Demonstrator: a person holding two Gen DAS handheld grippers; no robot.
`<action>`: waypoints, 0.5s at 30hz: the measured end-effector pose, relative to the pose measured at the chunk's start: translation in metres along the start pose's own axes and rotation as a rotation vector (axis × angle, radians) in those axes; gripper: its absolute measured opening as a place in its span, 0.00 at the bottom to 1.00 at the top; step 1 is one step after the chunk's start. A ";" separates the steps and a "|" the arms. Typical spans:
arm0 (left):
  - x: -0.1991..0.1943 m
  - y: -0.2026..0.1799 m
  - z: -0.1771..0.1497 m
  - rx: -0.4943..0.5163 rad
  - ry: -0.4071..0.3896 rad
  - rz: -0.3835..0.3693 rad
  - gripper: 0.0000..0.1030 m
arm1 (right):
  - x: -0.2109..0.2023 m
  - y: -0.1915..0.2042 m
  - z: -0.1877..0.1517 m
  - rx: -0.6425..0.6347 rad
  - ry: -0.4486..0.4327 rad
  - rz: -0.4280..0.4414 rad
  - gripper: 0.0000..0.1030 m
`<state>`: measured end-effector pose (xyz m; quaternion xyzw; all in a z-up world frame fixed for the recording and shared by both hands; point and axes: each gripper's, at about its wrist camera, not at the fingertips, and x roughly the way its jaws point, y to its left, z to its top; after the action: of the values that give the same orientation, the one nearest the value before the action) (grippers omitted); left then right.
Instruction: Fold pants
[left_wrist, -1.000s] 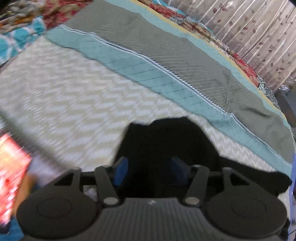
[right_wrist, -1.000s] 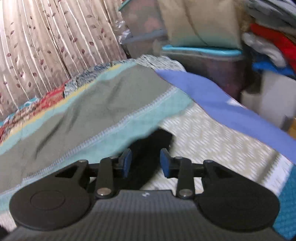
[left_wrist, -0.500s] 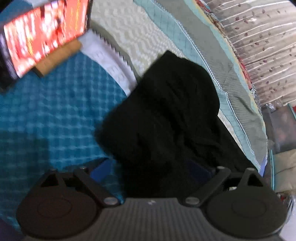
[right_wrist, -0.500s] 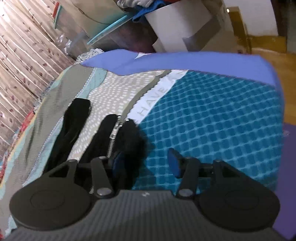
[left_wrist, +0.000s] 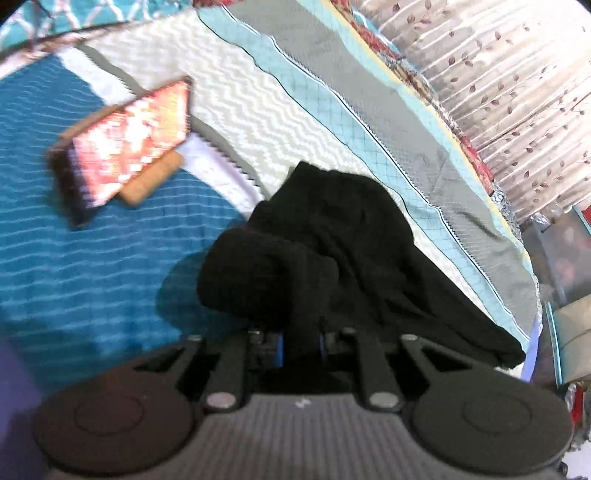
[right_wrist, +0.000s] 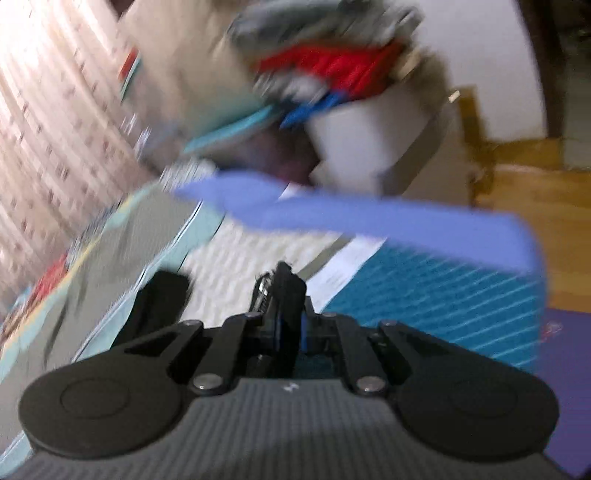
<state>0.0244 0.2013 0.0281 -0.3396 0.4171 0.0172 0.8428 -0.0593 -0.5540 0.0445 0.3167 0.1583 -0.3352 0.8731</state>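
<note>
Over on the left side of the bed (left_wrist: 92, 266), the left gripper (left_wrist: 301, 341) is clamping its blue pads on a bunched fold of the soft black pants (left_wrist: 332, 236), its jaws drawn nearly together with the cloth pinched between them. The rest of the garment is lying heaped just ahead of the claw, straddling the boundary where the blue chequered quilt gives way to the cream zigzag bedspread (left_wrist: 258, 110), and one dark leg is trailing off toward the bed's right edge. Beyond the pile, a flat red patterned packet (left_wrist: 129, 147) is resting on a tan slab of something, well apart from the pants and nearer the bed's left edge; it is too blurred for me to say what it is. A leaf-print curtain (left_wrist: 498, 74) is hanging along the far side of the bed.

Moving right, the right gripper (right_wrist: 289, 330) is likewise pinching a narrow edge of the black cloth, the zipper (right_wrist: 260, 291) showing beside its closed pads. A separate dark leg of the pants is lying just left of that claw on the cream spread. A periwinkle-blue sheet (right_wrist: 369, 218) is running along the bed's end edge ahead of it.

Past that edge, a white tub (right_wrist: 351, 147) is standing, piled over the rim with red, blue and grey clothes (right_wrist: 325, 62), all heavily blurred.
</note>
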 end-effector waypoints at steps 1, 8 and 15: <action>-0.005 0.004 -0.006 0.004 0.009 0.002 0.14 | -0.005 -0.008 0.000 0.001 -0.010 -0.023 0.11; 0.028 0.024 -0.042 -0.017 0.141 0.144 0.25 | 0.009 -0.037 -0.026 0.038 0.161 -0.179 0.34; -0.026 0.026 -0.003 0.050 -0.006 0.142 0.34 | -0.024 -0.029 -0.003 0.013 0.002 -0.205 0.37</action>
<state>-0.0027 0.2261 0.0313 -0.2878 0.4378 0.0678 0.8491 -0.0968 -0.5571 0.0410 0.3048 0.1885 -0.4235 0.8320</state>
